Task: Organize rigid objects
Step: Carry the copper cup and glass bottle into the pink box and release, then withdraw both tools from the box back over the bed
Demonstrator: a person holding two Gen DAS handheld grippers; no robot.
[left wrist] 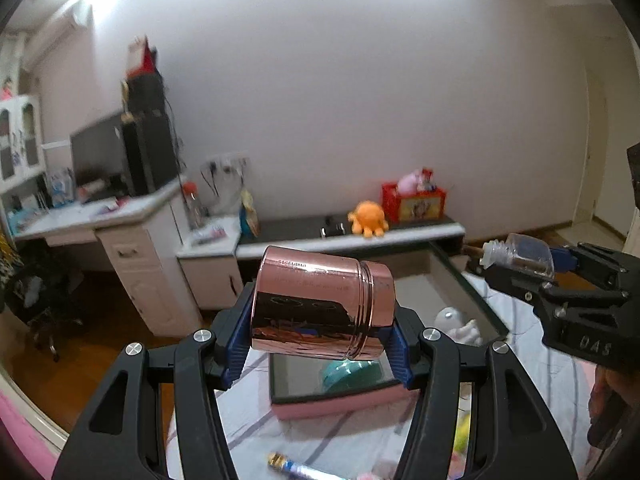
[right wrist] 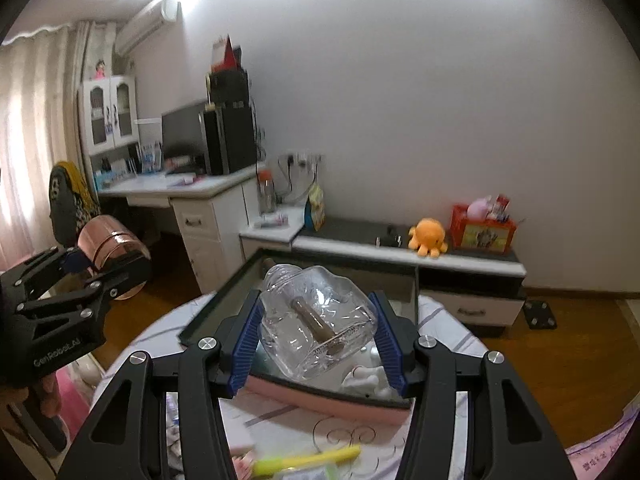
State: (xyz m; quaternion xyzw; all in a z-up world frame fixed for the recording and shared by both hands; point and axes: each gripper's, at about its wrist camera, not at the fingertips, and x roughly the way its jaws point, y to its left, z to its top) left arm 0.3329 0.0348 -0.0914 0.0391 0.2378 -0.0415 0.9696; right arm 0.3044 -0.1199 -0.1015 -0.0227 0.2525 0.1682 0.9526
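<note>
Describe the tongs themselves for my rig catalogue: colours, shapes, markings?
Both are matte black plastic linkages with triangular cut-outs, silver round pivot bolts, and ribbed blue pads lining the fingers. The left tongs show white "GenRobot.AI" lettering on the body in the right wrist view; the right tongs show "DAS" in the left wrist view. No cables or sleeves are visible.

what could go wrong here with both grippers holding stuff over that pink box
1. The shiny rose-gold metal canister lies on its side in the left gripper, held on smooth curved walls; it could slip and drop onto the teal object in the open pink box.
2. The clear glass bottle in the right gripper is tilted; a slip could mean breakage.
3. Both grippers hang over one box, so they may collide.
</note>
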